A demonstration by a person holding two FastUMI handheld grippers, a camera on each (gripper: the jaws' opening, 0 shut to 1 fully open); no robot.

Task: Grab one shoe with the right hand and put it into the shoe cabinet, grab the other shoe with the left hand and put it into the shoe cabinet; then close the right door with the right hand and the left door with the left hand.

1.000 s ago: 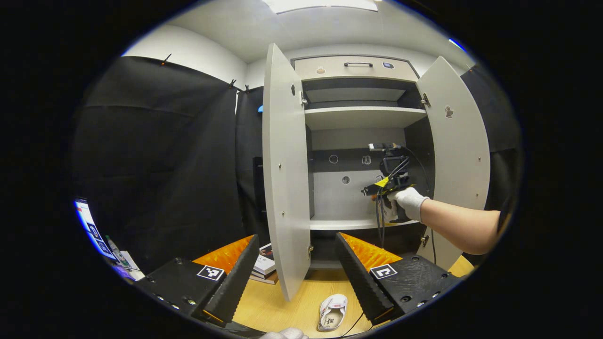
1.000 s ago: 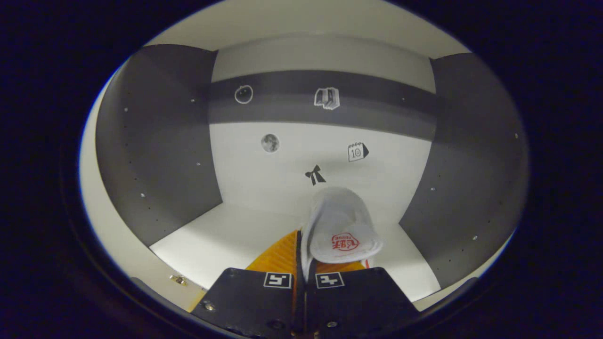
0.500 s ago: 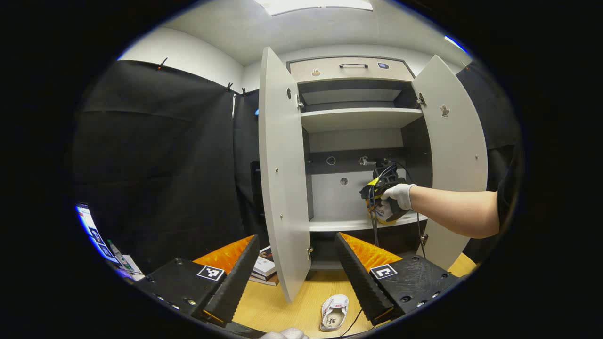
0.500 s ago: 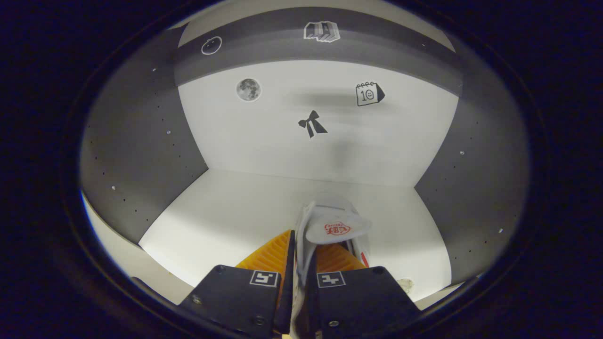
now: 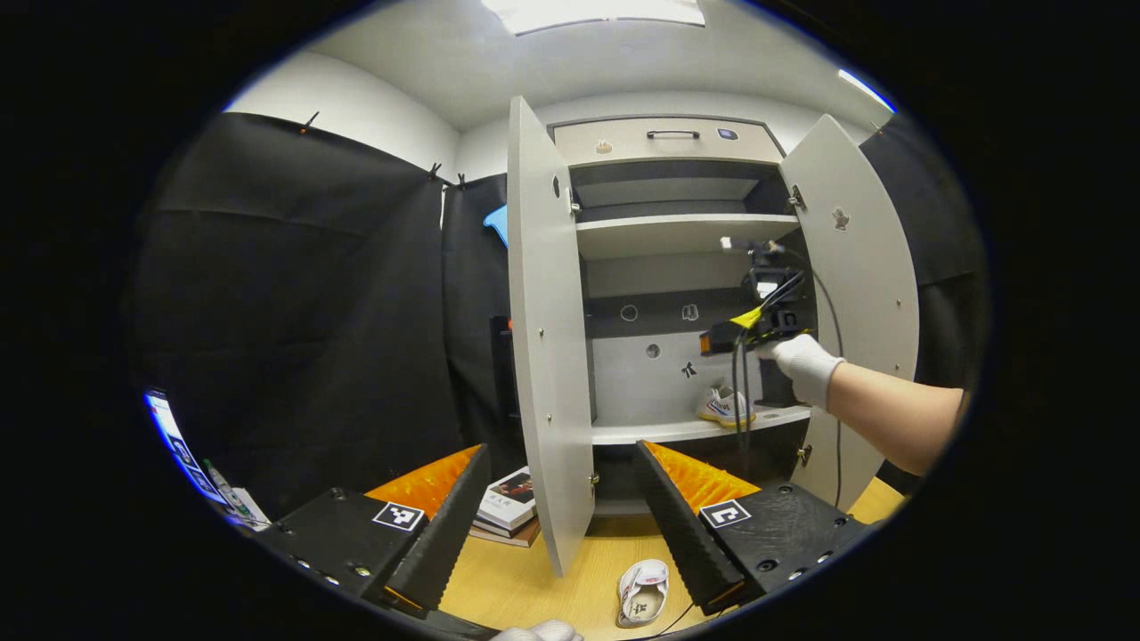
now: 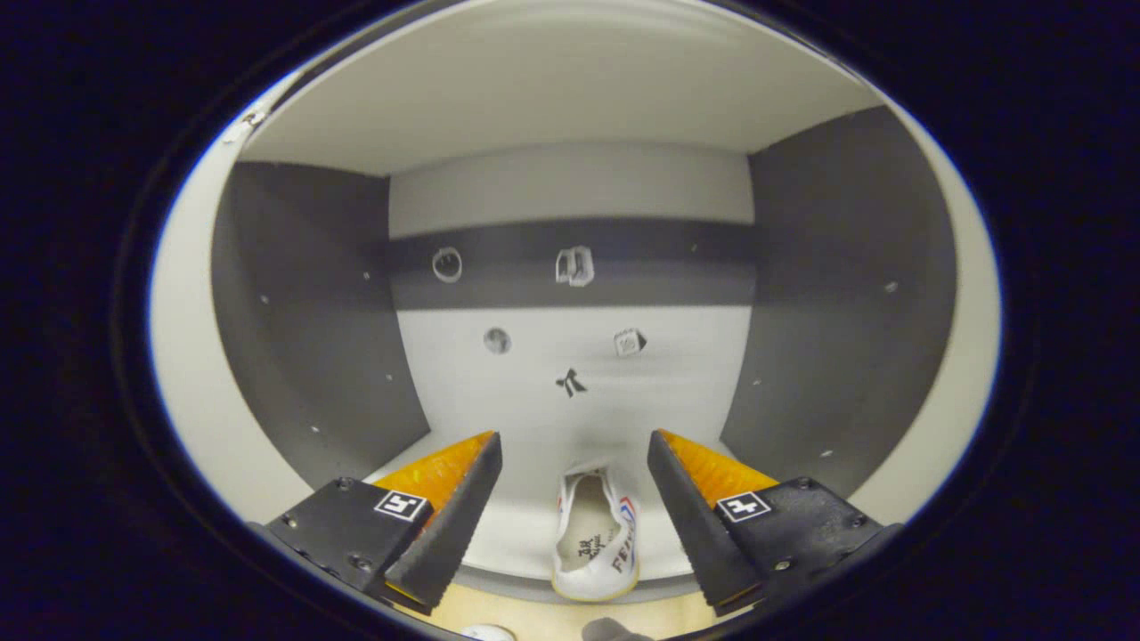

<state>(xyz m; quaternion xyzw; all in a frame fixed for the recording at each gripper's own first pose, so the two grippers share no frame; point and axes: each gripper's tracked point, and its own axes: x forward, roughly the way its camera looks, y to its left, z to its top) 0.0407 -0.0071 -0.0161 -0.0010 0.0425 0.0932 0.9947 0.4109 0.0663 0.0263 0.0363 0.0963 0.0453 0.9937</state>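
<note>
Left gripper (image 5: 561,507): fingers spread wide, holding nothing, poised above the desk's near edge.
Second shoe (image 5: 643,591): lies on the desk (image 5: 525,579) close to the near edge, just in front of the cabinet's foot and below the left door's lower corner; it is not yet picked up.
Risk at the pick: the shoe lies close to the left door (image 5: 545,338), so a careless reach could knock the door or shove the shoe along the desk instead of gripping it.
Books (image 5: 508,509): stacked on the desk left of the door's foot; a wide swing could brush them.
Right gripper (image 6: 574,499): fingers spread wide, empty, in front of the shelf's front edge.
First shoe (image 6: 595,534): rests on the cabinet's lower shelf (image 6: 499,534), its heel seemingly right at the front edge.
Risk at the shelf: with the heel that near the edge, a nudge from the second shoe could tip it out, or the closing doors could catch it.
Right door (image 5: 855,294): stands open, with the gloved hand (image 5: 806,365) and trailing cable near it; the cable could snag.
</note>
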